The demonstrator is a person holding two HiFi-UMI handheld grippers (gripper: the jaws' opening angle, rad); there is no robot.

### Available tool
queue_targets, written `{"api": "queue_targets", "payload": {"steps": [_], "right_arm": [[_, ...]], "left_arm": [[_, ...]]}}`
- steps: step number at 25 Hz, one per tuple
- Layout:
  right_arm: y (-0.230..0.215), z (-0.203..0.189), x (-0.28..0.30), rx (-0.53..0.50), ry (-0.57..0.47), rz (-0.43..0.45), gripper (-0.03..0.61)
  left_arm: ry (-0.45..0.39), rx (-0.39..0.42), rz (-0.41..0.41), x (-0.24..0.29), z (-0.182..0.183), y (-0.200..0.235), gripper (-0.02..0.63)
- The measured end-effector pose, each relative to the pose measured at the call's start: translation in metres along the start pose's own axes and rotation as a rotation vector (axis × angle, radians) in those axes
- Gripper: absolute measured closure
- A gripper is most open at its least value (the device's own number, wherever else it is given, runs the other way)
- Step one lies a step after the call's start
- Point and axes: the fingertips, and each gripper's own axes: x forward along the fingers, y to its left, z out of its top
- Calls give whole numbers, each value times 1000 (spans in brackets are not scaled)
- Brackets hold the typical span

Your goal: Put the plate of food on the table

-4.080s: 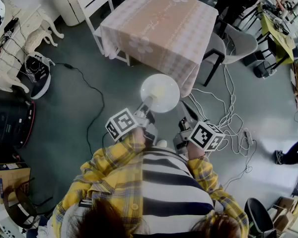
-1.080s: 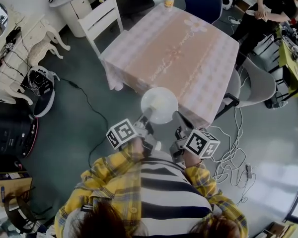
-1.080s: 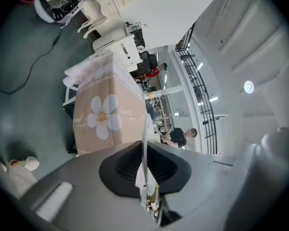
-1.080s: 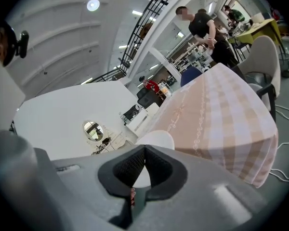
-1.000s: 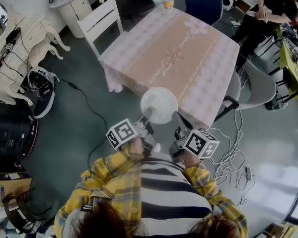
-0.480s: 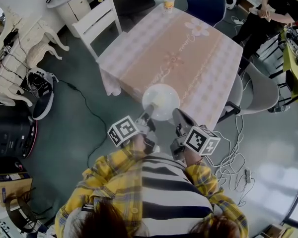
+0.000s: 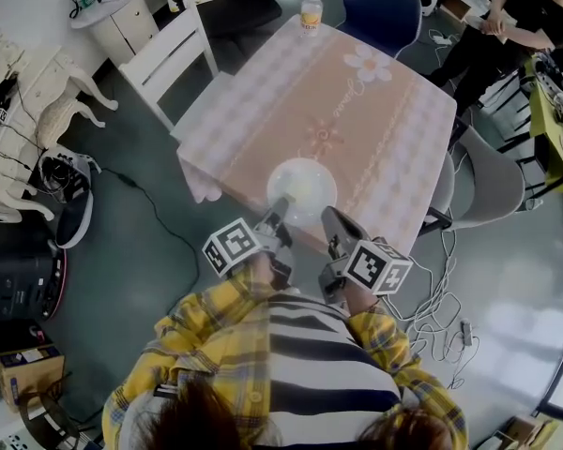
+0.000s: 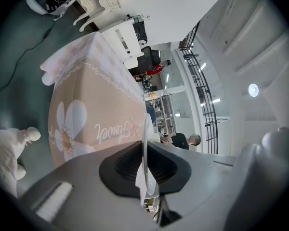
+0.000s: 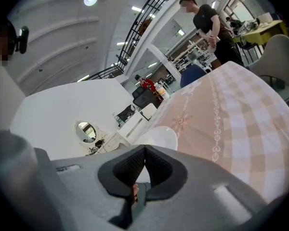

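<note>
A round white plate (image 7: 302, 187) with a pale yellowish bit of food on it hangs over the near edge of the table (image 7: 291, 92), which wears a pink checked cloth with flower prints. My left gripper (image 7: 281, 214) is shut on the plate's near rim. In the left gripper view the plate (image 8: 144, 143) runs edge-on between the pads of that gripper (image 8: 145, 170). My right gripper (image 7: 331, 225) is shut and empty, just right of the plate. Its own view shows the closed gripper (image 9: 144, 165) with the plate (image 9: 159, 137) beyond it, above the table (image 9: 221, 114).
A bottle (image 7: 310, 12) stands at the table's far edge. A white chair (image 7: 174, 50), a blue chair (image 7: 380, 12) and a grey chair (image 7: 493, 186) ring the table. Cables (image 7: 450, 326) lie on the floor at right. A person (image 7: 507, 17) stands at the far right.
The table has drawn nearer. The plate, earlier over the floor in front of the table, now hangs over its near edge. Both grippers stay shut as before.
</note>
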Motion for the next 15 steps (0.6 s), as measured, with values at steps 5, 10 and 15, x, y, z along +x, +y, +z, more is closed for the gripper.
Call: {"api": "queue_targets", "payload": {"steps": [5,10,15], "right_arm": [[-9,20,26,5,-6,-27,581],[-16,38,51,14,-9,-48,581],[-24,49,76,25,-3,-65,581]], "left_arm": [[20,-9,-4,29,21,-3,603],[30,-21,2,56,43,-4,603],[45,-31,10,79,60,-1,603]]}}
